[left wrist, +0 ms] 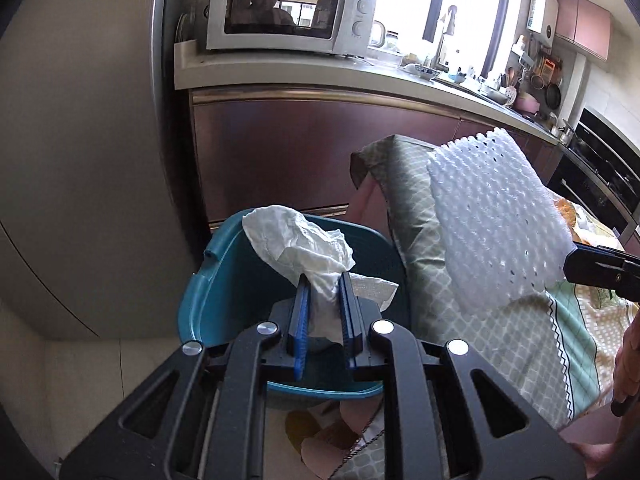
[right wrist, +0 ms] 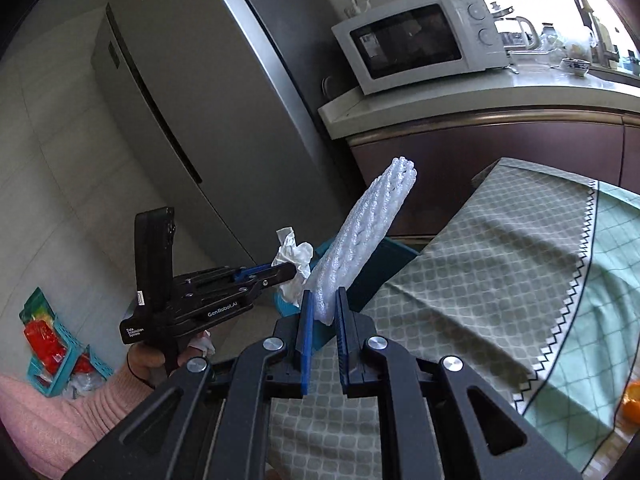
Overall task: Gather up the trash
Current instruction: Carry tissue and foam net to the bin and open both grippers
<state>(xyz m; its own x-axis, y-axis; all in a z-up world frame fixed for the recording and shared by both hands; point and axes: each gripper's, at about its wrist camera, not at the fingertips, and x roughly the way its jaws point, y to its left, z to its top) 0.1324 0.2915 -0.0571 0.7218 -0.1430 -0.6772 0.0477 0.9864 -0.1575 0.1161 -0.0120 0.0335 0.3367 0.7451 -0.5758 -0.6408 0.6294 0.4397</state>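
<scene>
You have a white microwave on the pale countertop, with a grey fridge just beside that counter. A green checked tablecloth covers the table, and a blue-patterned bowl sits farther along the counter.

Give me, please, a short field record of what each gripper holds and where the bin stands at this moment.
left gripper: shut on tissue, held above the bin
right gripper: shut on foam net, held above the table edge
bin: teal, open, on the floor beside the table
table: covered by a green checked cloth
background: microwave on the counter, fridge to its left
</scene>
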